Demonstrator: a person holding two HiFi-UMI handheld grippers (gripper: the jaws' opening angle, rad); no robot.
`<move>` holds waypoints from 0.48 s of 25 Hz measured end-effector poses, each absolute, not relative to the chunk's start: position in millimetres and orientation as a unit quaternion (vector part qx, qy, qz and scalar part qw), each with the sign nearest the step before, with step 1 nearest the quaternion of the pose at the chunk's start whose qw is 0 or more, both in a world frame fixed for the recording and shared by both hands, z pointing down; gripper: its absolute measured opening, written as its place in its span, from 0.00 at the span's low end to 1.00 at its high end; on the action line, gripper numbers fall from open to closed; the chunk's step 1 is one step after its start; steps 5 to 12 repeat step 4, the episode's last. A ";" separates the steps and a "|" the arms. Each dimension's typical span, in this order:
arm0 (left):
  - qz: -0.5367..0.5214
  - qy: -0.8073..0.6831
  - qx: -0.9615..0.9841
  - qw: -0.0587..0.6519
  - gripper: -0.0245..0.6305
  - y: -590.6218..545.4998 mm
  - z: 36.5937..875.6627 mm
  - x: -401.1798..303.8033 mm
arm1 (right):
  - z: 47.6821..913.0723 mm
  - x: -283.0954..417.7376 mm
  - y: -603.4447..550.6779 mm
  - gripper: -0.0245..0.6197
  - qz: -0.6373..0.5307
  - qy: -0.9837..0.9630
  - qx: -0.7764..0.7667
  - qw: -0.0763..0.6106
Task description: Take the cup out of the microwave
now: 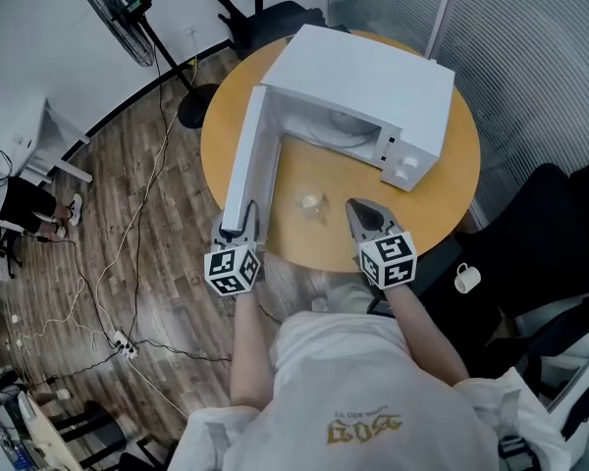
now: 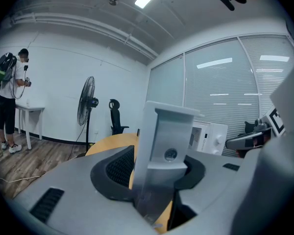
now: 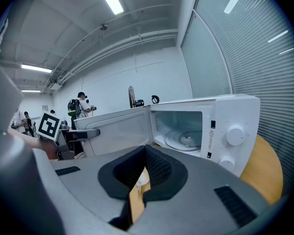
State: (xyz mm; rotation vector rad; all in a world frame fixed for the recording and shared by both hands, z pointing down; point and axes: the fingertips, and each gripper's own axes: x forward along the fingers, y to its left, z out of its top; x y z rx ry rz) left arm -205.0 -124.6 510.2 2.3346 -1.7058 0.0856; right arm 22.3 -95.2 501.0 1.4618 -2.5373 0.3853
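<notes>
The microwave (image 1: 373,86) sits on the round wooden table (image 1: 432,194) with its door (image 1: 252,155) swung fully open toward the person. The left gripper (image 1: 238,226) is clamped on the free edge of that door. In the left gripper view the door's edge panel (image 2: 161,136) stands upright between the jaws, with both pads pressed against it.

The right gripper (image 1: 358,209) hangs just over the near part of the table with its jaws drawn together and nothing between them. In the right gripper view only a thin slit remains at the tips (image 3: 143,173).

The cup (image 1: 312,203), small and pale, is out of the oven. It stands on the table just to the left of the right gripper's tips and a little ahead of them, close but apart from them. From the left gripper it lies off to the right, past the door. It is roughly between the two grippers, in front of the open cavity.

Straight ahead of the right gripper the cavity shows only the glass turntable (image 3: 186,138). The control knobs are to the right of that, and the open door spreads off to the left.
</notes>
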 end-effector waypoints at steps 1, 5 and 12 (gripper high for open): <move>0.029 -0.585 0.801 0.124 0.33 -124.8 510.5 -205.0 | 501.5 22.5 -95.4 0.05 0.130 -0.855 0.493 0.094; 0.028 -0.585 0.801 0.124 0.33 -125.6 511.3 -204.4 | 503.8 23.4 -95.9 0.05 0.130 -0.854 0.495 0.095; 0.028 -0.585 0.801 0.124 0.33 -125.6 511.3 -204.4 | 503.8 23.4 -95.9 0.05 0.130 -0.854 0.495 0.095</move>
